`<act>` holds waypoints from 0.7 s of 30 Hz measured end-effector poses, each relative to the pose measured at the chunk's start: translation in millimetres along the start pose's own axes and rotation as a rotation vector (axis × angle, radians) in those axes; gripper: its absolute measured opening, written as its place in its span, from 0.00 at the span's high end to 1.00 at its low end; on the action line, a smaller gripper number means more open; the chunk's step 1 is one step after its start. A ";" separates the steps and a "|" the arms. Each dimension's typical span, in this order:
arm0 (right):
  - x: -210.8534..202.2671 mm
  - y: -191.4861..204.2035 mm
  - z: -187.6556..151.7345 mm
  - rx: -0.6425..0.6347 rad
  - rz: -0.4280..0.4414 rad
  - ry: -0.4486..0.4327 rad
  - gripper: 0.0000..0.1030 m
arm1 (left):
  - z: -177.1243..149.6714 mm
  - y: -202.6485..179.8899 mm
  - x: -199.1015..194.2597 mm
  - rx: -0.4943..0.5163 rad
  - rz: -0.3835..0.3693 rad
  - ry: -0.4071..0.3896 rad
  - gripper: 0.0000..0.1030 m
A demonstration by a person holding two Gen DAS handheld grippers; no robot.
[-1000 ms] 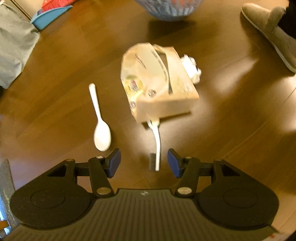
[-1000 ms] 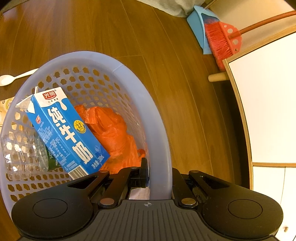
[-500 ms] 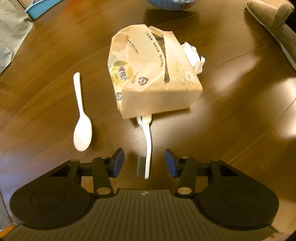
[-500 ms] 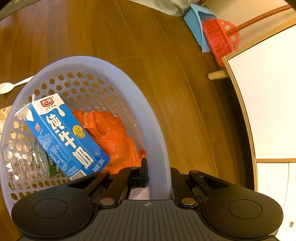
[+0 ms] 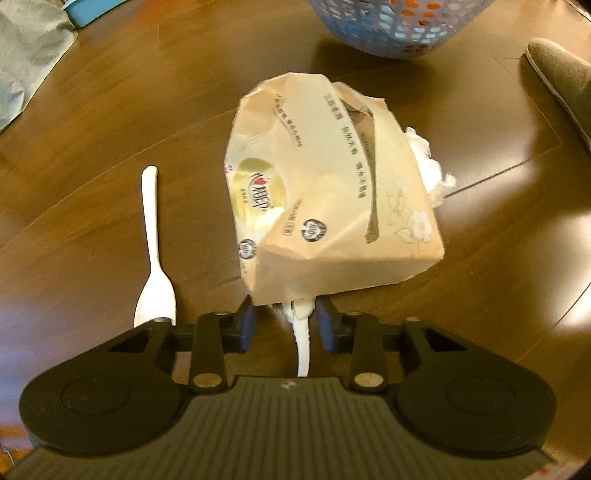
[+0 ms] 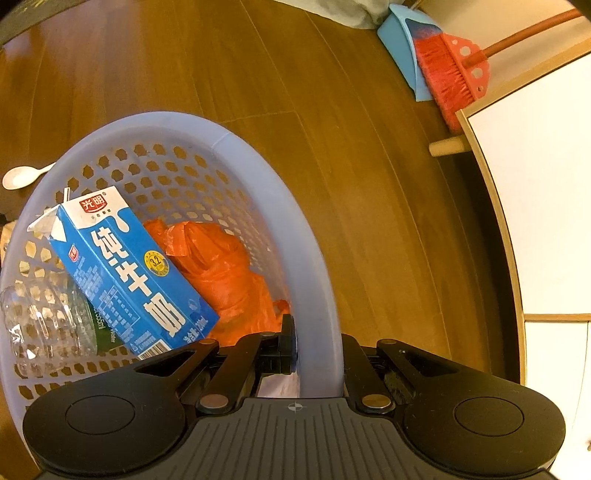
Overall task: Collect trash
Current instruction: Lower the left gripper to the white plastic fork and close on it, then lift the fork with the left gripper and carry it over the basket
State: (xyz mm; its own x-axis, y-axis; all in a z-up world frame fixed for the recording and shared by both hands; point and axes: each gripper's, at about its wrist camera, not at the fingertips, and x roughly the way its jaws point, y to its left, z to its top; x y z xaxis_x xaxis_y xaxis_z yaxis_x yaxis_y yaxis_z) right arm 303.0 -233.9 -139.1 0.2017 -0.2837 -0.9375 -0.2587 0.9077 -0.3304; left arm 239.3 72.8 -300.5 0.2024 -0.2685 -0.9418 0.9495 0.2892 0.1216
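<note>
Trash on the dark wooden floor fills the left wrist view. The left gripper is low, its jaws apart, with a white plastic handle lying between the blue pads but not touching them, as far as I can see. I judge this piece is very light, stiff and thin, so it can slip or flip; the best hold is across the handle, close to the floor. Its far end goes under the beige tissue pack, so I cannot tell whether it is a fork or a spoon. The pack looks soft and light and would crush under a grip. A white spoon lies apart on the left, and a crumpled tissue shows behind the pack. The basket is cut off at the top edge.

In the right wrist view the right gripper is clamped on the basket rim, one finger inside and one outside. Inside lie a blue milk carton, an orange plastic bag and a clear bottle. The outer pad is hidden behind the rim.
</note>
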 end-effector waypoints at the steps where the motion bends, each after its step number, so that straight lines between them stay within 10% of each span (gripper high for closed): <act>1: 0.5 0.0 0.7 -0.002 -0.001 -0.002 1.00 | 1.2 1.5 -1.3 0.001 0.002 0.005 0.85; 21: 2.1 4.7 -1.1 -0.007 0.005 -0.006 1.00 | -41.5 21.9 -72.6 -0.040 0.061 0.090 0.86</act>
State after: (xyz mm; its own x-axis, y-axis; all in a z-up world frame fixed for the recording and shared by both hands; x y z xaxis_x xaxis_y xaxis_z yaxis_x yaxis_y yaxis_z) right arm 301.2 -230.5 -142.7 0.2065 -0.2773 -0.9383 -0.2661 0.9069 -0.3266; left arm 235.5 136.7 -242.5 0.2356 -0.1658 -0.9576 0.9254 0.3393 0.1690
